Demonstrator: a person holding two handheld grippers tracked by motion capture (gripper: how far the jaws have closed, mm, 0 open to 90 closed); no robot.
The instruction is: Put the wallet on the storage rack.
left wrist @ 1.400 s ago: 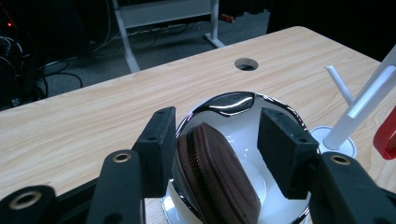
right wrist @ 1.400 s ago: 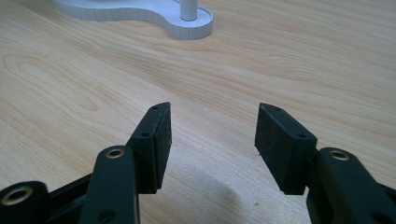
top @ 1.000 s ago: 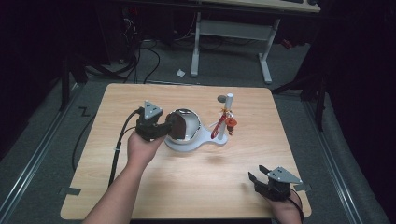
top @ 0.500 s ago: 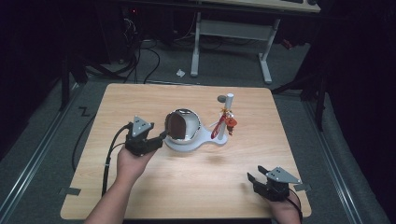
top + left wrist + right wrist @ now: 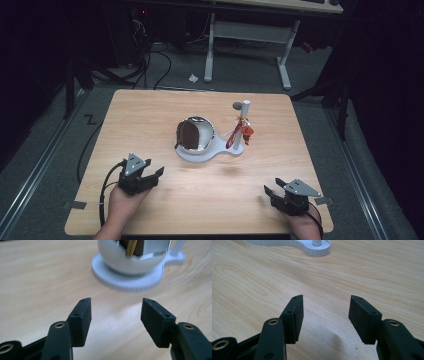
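Light wooden table (image 5: pixel 150 115), white stand base (image 5: pixel 210 152) (near centre)

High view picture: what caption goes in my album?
Two open black claws, left and right, rest before a shiny metal bowl on a white stand.

No text, label, brand, number or sign can be read in any view; the desk (image 5: pixel 150 115), the white stand (image 5: pixel 210 152) and both tools carry no legible marking.

white stand (image 5: pixel 212 151) mid-table, bare wood around
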